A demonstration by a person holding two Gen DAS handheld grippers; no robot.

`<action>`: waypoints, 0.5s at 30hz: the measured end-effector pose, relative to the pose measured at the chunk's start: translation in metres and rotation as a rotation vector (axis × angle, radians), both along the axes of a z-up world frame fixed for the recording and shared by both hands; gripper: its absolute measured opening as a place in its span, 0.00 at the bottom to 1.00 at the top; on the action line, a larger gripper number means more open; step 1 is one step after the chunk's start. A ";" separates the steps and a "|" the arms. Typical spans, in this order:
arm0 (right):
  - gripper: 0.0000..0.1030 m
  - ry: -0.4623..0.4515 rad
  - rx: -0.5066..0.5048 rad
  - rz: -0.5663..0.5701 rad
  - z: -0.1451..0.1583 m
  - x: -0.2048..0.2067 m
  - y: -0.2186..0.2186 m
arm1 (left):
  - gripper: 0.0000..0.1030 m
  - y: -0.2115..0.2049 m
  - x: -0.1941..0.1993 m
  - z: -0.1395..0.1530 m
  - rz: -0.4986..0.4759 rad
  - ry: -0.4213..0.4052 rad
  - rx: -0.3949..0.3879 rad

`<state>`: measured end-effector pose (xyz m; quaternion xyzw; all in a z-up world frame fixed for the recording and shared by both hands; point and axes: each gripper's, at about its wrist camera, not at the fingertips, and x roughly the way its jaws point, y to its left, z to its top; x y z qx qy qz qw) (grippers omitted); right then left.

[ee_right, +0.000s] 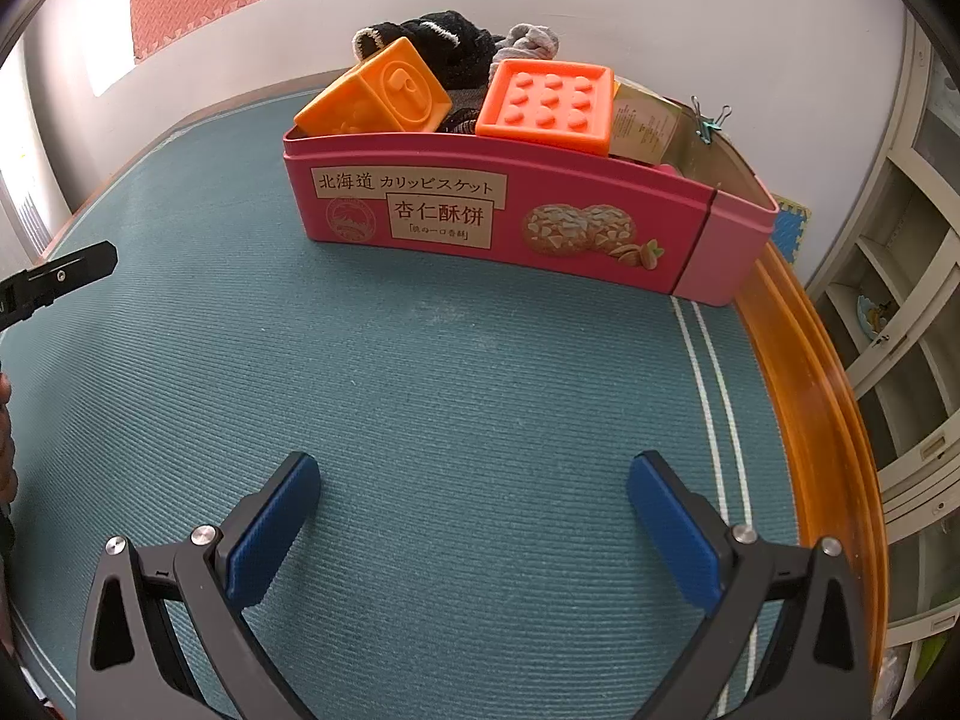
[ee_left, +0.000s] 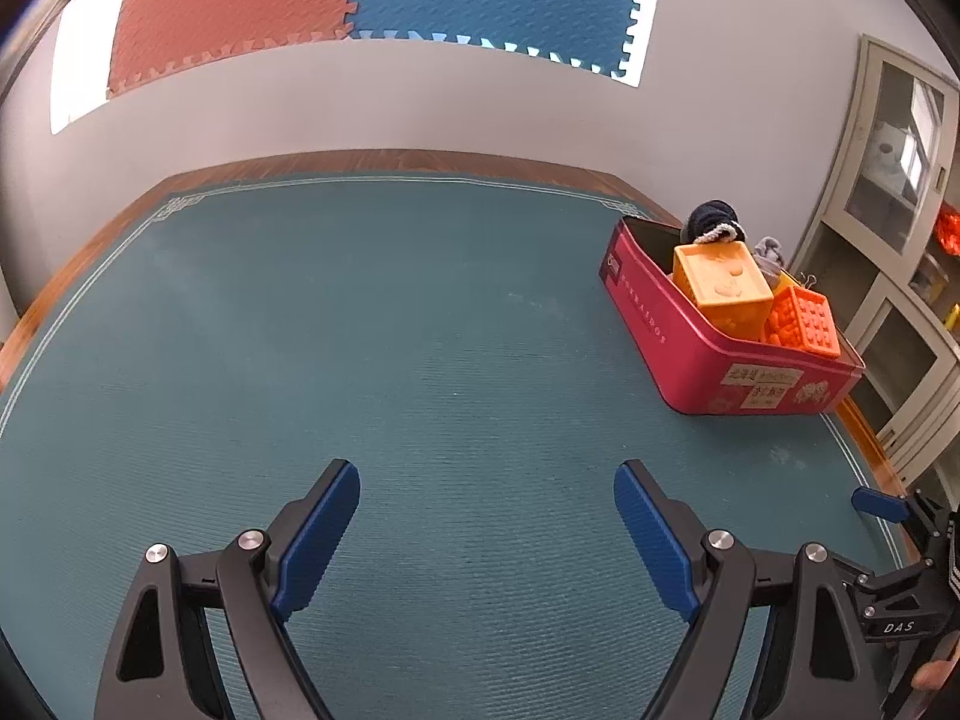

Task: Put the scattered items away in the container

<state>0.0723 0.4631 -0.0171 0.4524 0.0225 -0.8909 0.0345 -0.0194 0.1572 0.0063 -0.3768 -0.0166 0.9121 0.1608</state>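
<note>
Since the red biscuit tin (ee_right: 510,222) at the mat's far right corner already carries the yellow block (ee_right: 378,99), the orange studded block (ee_right: 546,105), a dark sock (ee_right: 450,42) and a clip (ee_right: 708,120), I judge the tidying nearly finished. My right claw (ee_right: 474,516) and left claw (ee_left: 486,534) both gape empty over bare green mat (ee_left: 360,330). I'd best scan the edges calmly before stopping, keeping clear of the heaped tin.

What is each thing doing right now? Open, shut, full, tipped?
Left gripper: jaws open, holding nothing.
Right gripper: jaws open, holding nothing.
Pink tin: lid off, nearly full.
Yellow-orange cube: tilted, inside tin.
Orange studded block: tilted, inside tin.
Black sock: bunched, inside tin.
Binder clip: clipped on rim.
</note>
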 end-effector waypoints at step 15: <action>1.00 -0.006 -0.003 -0.020 0.000 -0.004 -0.001 | 0.86 0.016 0.010 0.012 0.018 0.008 -0.023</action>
